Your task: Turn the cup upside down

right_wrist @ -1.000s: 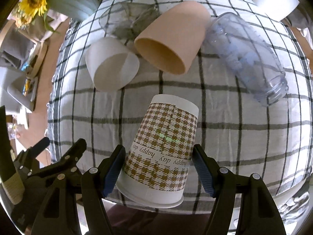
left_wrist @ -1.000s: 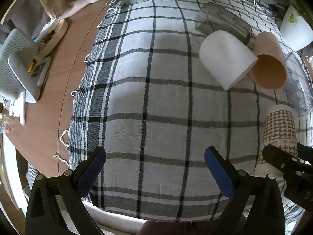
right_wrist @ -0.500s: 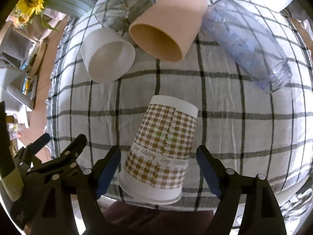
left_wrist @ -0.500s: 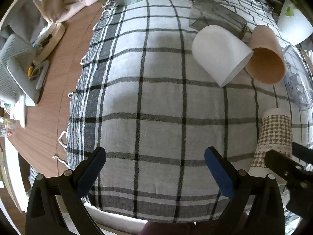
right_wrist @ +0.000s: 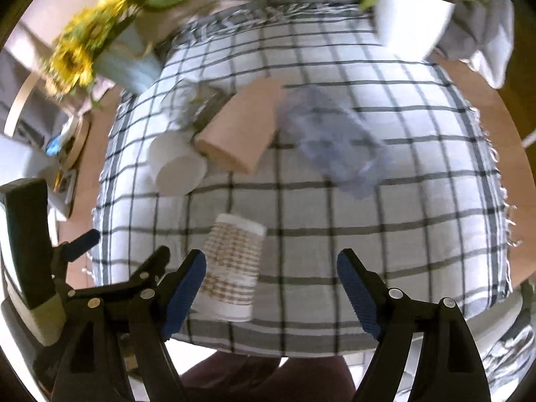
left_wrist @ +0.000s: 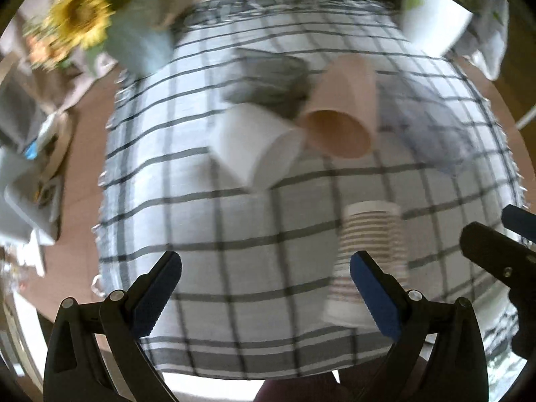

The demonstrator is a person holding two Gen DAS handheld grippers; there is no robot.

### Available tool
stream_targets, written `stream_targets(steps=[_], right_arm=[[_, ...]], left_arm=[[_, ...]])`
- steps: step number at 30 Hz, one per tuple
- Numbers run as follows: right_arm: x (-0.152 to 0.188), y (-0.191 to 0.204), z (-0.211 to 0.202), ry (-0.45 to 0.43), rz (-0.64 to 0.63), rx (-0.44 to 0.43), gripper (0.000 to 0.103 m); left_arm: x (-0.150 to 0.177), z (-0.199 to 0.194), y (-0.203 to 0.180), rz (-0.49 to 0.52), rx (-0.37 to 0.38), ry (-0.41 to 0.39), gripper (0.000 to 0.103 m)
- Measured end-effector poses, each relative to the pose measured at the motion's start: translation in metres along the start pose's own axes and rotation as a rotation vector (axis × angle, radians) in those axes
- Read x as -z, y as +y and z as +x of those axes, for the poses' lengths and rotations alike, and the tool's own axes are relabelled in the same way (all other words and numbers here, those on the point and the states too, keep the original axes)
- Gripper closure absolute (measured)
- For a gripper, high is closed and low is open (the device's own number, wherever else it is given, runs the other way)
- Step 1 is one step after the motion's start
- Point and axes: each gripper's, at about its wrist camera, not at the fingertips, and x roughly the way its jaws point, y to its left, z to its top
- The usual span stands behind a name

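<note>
A paper cup with a brown houndstooth pattern (right_wrist: 232, 266) stands upside down on the checked cloth (right_wrist: 385, 234), wide rim down, near the front edge. It also shows in the left wrist view (left_wrist: 368, 261). My right gripper (right_wrist: 269, 288) is open and empty, drawn back from the cup, which stands by its left finger (right_wrist: 182, 288). My left gripper (left_wrist: 264, 294) is open and empty, with the cup just behind its right finger (left_wrist: 375, 298). Both views are blurred.
A white cup (left_wrist: 254, 144), a tan cup (left_wrist: 341, 117), a clear plastic cup (right_wrist: 335, 144) and a grey glass (left_wrist: 268, 83) lie on their sides mid-cloth. A sunflower vase (right_wrist: 110, 57) stands back left, a white pot (right_wrist: 412, 16) back right. Wooden table (left_wrist: 87, 154) left.
My right gripper has let go of the houndstooth cup and pulled back and up; the cup stays upside down on the cloth. Both grippers have lifted away, so more of the table shows.
</note>
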Motion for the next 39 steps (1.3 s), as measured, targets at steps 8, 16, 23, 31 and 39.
stream_targets(steps=[8, 16, 23, 31, 39], right_arm=[[0.004, -0.051, 0.004, 0.013, 0.169, 0.02, 0.023], [0.003, -0.078, 0.008, 0.006, 0.286, 0.006, 0.023], [0.004, -0.094, 0.015, 0.013, 0.33, -0.003, 0.023], [0.003, -0.102, 0.018, 0.013, 0.355, 0.005, 0.023], [-0.002, -0.099, 0.016, 0.007, 0.334, -0.012, 0.023]], left_arm=[[-0.024, 0.025, -0.043, 0.098, 0.061, 0.087, 0.001], [-0.037, 0.041, -0.067, 0.141, 0.124, 0.179, 0.006], [-0.042, 0.059, -0.083, 0.171, 0.147, 0.246, 0.022], [-0.048, 0.073, -0.081, 0.135, 0.175, 0.296, 0.049], [-0.058, 0.047, -0.049, 0.063, 0.163, 0.187, 0.049]])
